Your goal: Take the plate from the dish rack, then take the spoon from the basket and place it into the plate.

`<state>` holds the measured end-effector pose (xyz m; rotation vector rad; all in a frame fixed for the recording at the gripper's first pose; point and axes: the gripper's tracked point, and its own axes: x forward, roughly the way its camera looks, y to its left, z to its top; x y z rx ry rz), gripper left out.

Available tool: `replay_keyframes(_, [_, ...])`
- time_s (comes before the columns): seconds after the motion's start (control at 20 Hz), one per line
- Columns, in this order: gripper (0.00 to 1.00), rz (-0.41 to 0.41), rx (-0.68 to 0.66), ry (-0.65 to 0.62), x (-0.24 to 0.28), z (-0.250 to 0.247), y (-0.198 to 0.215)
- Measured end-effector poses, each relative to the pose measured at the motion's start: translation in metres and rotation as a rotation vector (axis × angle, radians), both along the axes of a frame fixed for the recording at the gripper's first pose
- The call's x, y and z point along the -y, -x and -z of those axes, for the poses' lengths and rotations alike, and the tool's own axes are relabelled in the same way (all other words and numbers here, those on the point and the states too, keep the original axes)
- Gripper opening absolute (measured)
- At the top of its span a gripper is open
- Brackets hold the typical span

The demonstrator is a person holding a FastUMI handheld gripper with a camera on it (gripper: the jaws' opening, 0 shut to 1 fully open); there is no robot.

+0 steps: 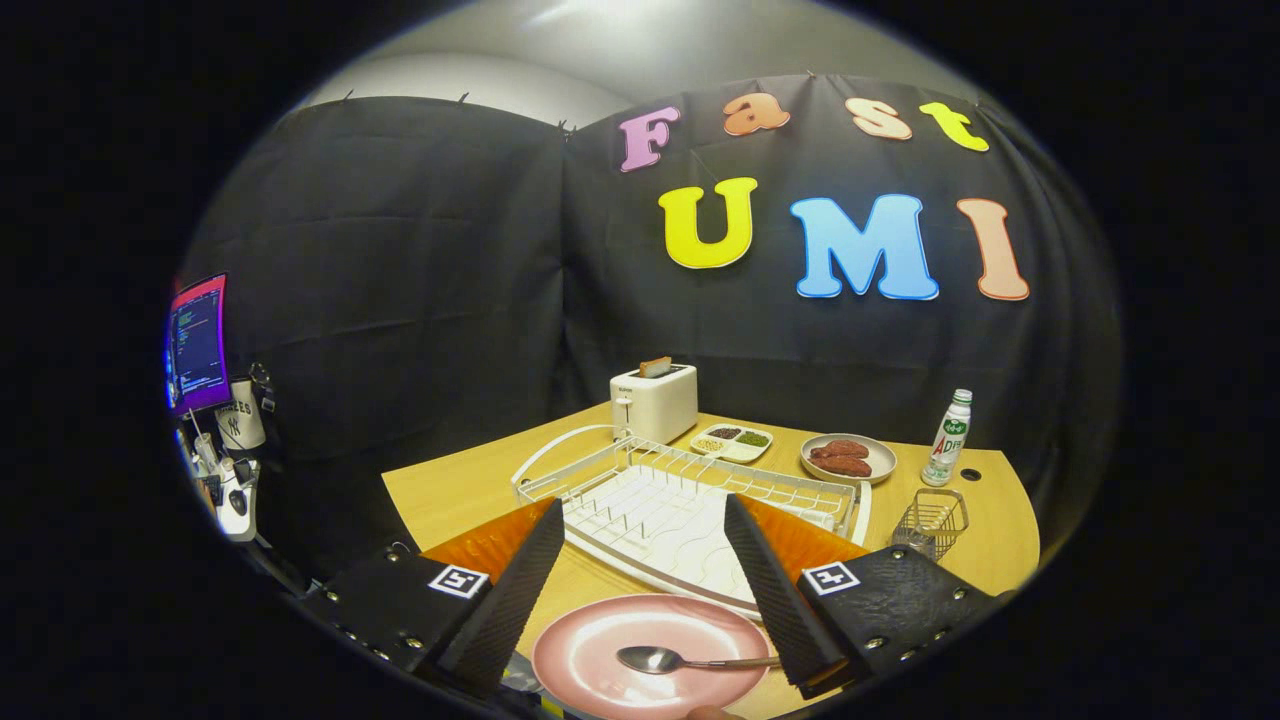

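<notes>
Open claw (640, 570), fingers spread and holding nothing, hangs above the pink plate (600, 665), where the steel spoon (665, 660) lies between them; a clean straight lift would finish the placement.

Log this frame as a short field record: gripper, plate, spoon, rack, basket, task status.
gripper: gripper open, holding nothing
plate: pink plate on the table, between the fingers
spoon: spoon lying in the plate, handle toward the right finger
rack: white dish rack just beyond the plate, no dishes seen in it
basket: wire basket right of the rack
status: spoon appears placed
</notes>
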<state>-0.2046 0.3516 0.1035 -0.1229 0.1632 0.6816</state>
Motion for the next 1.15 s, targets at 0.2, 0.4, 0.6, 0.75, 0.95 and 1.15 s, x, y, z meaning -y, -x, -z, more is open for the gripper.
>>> replay_keyframes(0.2, [0.99, 0.030, 0.034, -0.017, 0.012, -0.019, -0.008])
replay_keyframes(0.4, [0.99, 0.110, 0.114, -0.042, 0.045, -0.068, -0.025])
replay_keyframes(0.6, [0.98, 0.214, 0.206, -0.069, 0.095, -0.132, -0.046])
replay_keyframes(0.75, [0.98, 0.305, 0.259, -0.053, 0.140, -0.173, -0.063])
replay_keyframes(0.95, [0.98, 0.416, 0.301, -0.050, 0.194, -0.216, -0.075])
replay_keyframes(1.15, [0.98, 0.499, 0.345, -0.069, 0.231, -0.239, -0.083])
